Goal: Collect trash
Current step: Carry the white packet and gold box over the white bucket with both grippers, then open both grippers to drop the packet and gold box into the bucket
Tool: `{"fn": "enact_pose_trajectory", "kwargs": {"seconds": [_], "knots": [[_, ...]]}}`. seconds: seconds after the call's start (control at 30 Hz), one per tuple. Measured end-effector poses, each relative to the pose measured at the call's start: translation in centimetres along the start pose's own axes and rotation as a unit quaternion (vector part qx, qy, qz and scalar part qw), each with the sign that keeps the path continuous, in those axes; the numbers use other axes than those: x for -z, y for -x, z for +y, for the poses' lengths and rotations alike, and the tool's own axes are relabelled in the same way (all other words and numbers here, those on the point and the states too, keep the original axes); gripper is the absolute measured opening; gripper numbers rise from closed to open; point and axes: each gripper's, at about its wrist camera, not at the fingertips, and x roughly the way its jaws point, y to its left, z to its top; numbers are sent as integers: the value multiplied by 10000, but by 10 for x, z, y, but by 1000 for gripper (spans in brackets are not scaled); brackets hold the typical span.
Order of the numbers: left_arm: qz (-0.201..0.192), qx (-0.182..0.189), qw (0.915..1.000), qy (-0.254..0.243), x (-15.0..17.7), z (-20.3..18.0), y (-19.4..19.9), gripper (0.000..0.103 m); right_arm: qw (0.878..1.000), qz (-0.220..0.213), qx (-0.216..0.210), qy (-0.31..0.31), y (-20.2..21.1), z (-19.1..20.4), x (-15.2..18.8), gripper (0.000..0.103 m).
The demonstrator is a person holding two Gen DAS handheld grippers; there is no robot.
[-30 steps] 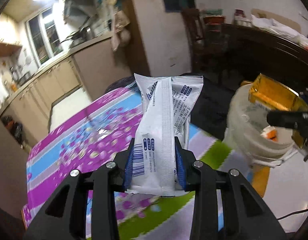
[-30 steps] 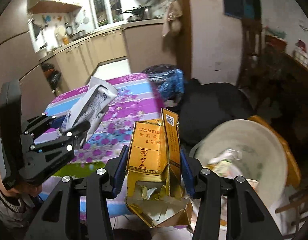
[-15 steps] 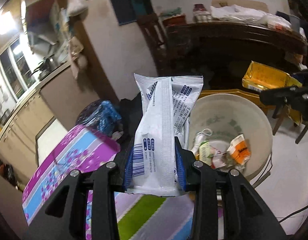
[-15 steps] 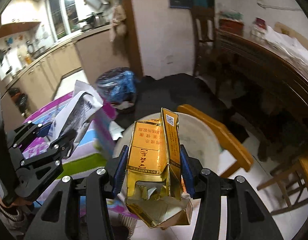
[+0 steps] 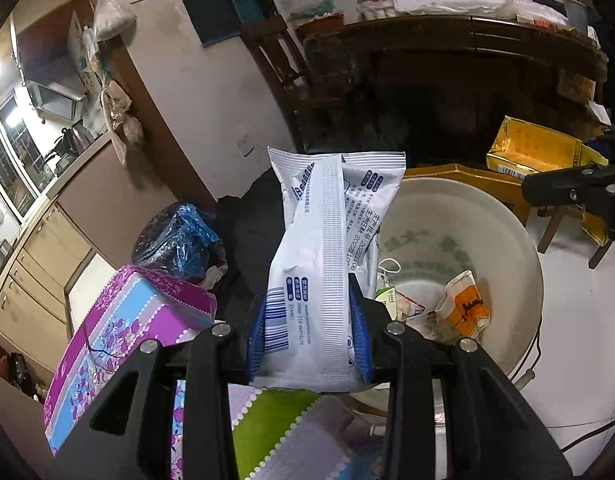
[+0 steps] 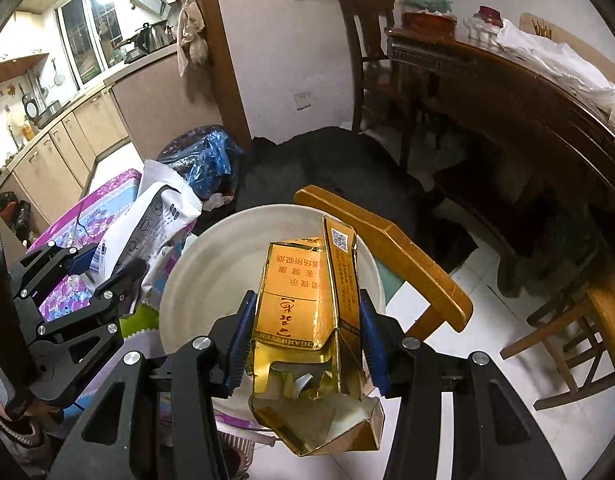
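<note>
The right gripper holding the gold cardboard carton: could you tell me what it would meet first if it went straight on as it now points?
Probably the white plastic bucket, though depth is unclear; the right gripper holds the gold cardboard carton over it.

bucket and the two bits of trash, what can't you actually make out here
- White bucket interior: right wrist view, hidden behind the gold carton.
- Bucket's near rim and part of its contents: left wrist view, hidden by the white wrapper and left gripper.
- Carton's lower end: left wrist view, behind the right gripper.
- Small trash in bucket: too small to identify.
</note>
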Motion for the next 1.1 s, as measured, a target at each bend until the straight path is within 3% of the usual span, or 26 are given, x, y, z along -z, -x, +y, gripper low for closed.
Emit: {"fn": "enact_pose_trajectory", "kwargs": {"seconds": [0.5, 0.63, 0.8, 0.97, 1.1], "knots": [[248, 91, 9994, -226, -6, -12, -28, 34, 9993, 319, 81, 147, -32, 19, 2, 50], [458, 243, 9981, -330, -5, -17, -44, 34, 9990, 385, 111, 180, -42, 21, 1, 50], [843, 688, 9939, -178, -3, -10, -71, 37, 9986, 493, 139, 164, -56, 21, -2, 50], [1001, 972, 9901, -139, 1, -6, -81, 37, 9978, 609, 189, 205, -73, 22, -1, 50], [1028, 976, 9897, -218, 3, -9, -83, 37, 9972, 680, 221, 226, -84, 25, -1, 50]]}}
